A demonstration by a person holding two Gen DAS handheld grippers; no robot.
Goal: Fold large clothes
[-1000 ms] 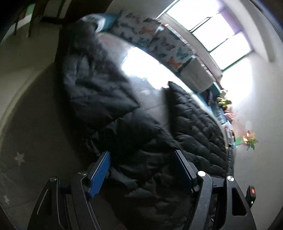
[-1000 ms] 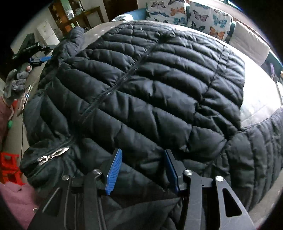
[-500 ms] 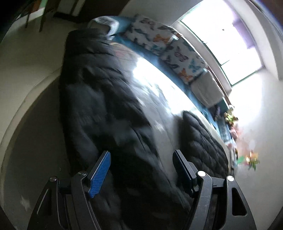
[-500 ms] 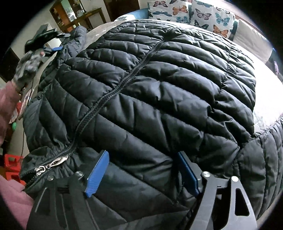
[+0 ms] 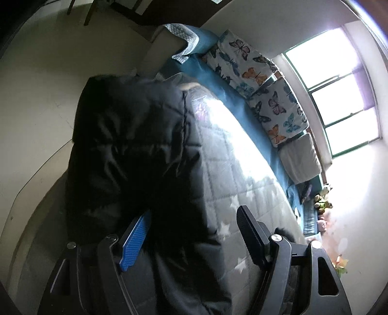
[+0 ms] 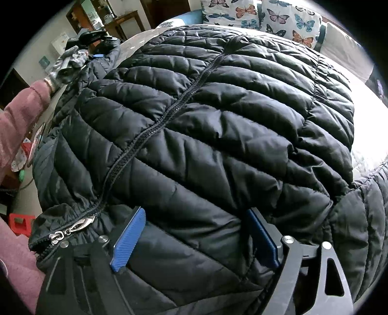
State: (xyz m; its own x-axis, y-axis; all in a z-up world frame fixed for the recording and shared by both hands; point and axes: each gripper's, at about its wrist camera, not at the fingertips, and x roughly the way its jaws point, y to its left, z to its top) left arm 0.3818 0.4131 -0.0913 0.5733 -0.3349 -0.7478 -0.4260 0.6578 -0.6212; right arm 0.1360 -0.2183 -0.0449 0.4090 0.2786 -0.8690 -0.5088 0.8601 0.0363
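Holding my right gripper [image 6: 194, 237] low over the collar end of the black puffer jacket [image 6: 206, 126], I look straight along its long axis: the zipper [image 6: 155, 130] runs away from me toward the butterfly cushions [image 6: 262, 17] at the far edge of the quilt-covered bed [image 5: 245, 184]. The jaws have just been opening and now stand wide, quilted fabric lying between the pads but not pinched. My left gripper [image 5: 191, 235] is off at the jacket's left side, also spread, nothing clamped, with the left sleeve [image 5: 126, 150] stretching away in front of it along the bed's edge (dark, so I can't tell whether a pad touches it). That hand is the nearer one to the sleeve, so I judge it should bring the sleeve across the body first. Both grippers tip steeply downward at the cloth.
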